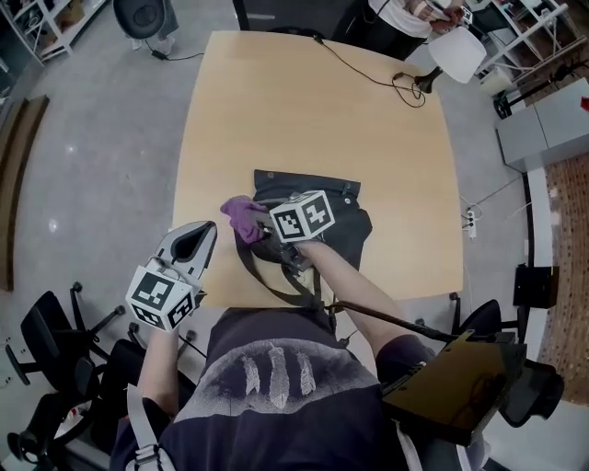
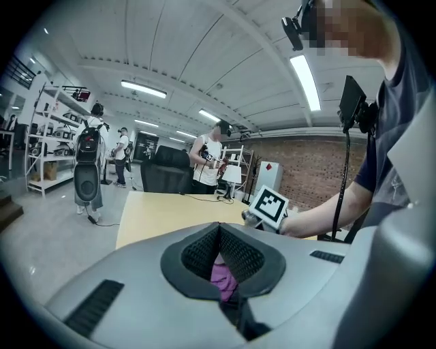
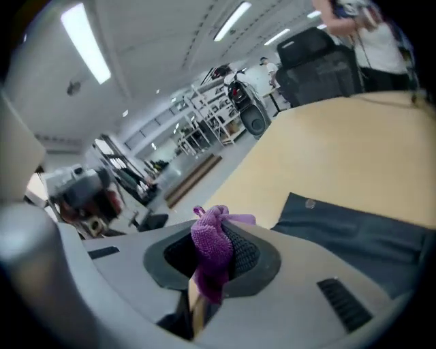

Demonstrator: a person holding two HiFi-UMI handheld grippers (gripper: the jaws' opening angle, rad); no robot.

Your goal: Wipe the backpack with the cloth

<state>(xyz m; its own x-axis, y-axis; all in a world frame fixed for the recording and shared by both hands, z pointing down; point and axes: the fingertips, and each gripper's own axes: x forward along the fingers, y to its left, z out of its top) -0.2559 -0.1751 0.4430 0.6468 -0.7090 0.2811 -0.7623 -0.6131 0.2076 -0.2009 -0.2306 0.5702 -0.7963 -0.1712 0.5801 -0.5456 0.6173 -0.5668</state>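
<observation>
A dark backpack (image 1: 345, 225) lies flat near the front of the wooden table (image 1: 304, 110), with a strap (image 1: 276, 285) trailing over the near edge. My right gripper (image 1: 260, 230) rests at the bag's left side, shut on a purple cloth (image 1: 241, 216). In the right gripper view the cloth (image 3: 211, 249) bunches between the pads, with the backpack (image 3: 361, 232) to the right. My left gripper (image 1: 208, 228) hovers at the table's front left edge, shut and holding nothing. Past its closed tips (image 2: 219, 228) the left gripper view shows the cloth (image 2: 223, 278) and the right gripper's marker cube (image 2: 268, 206).
A white lamp (image 1: 457, 51) and a black cable (image 1: 368, 69) sit at the table's far right corner. A person stands beyond the far edge (image 1: 405, 14). Black chairs (image 1: 55, 340) stand on the floor at the near left.
</observation>
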